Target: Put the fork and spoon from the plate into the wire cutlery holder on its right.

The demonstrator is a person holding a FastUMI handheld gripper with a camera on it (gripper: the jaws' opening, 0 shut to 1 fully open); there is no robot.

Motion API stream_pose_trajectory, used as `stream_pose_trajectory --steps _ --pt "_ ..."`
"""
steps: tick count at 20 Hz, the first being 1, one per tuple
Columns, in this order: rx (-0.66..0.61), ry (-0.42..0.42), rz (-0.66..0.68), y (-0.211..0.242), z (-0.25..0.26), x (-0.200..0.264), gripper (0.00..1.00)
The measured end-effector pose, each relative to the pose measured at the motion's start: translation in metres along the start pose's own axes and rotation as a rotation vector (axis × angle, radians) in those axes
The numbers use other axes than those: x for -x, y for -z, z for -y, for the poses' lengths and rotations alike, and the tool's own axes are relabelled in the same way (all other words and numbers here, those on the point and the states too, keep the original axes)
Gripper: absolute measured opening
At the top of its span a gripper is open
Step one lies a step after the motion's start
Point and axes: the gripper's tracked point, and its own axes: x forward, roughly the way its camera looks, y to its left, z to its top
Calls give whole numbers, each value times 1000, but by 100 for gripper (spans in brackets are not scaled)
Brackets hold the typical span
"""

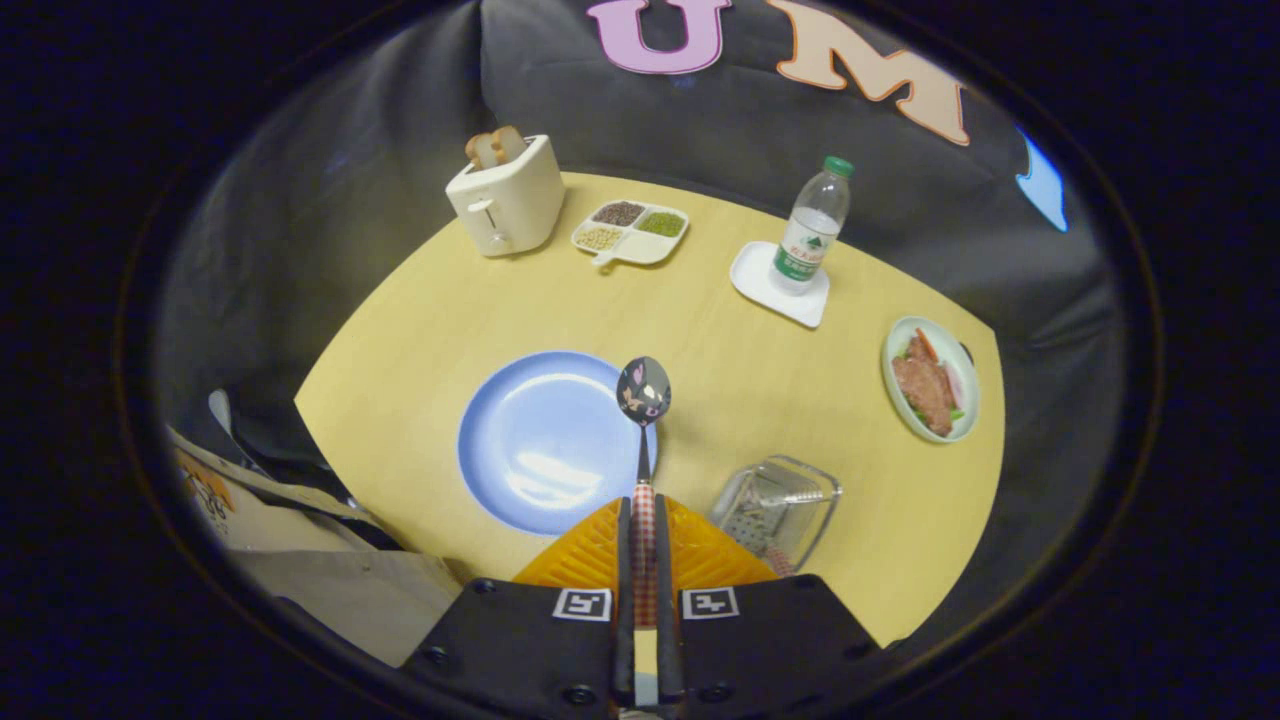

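The claw (642, 520) is clamped on the checked handle of the spoon (643, 392), both fingers pressing it, so the spoon's long axis runs straight ahead with the bowl far, over the right rim of the blue plate (530, 440). The wire cutlery holder (778, 505) sits on the counter (740, 370) just right of the fingers, near; what looks like the fork's handle already leans in it. The claw looks down from above; the move likely needs a short shift right, then lowering

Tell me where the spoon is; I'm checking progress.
The spoon is clamped by its handle in the gripper, its bowl raised over the blue plate's right edge, left of the wire holder.
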Motion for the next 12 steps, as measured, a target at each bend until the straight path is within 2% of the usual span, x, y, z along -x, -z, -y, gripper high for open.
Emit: stream_pose_trajectory --steps 12 --pt "38 66 -205 53 62 41 12"
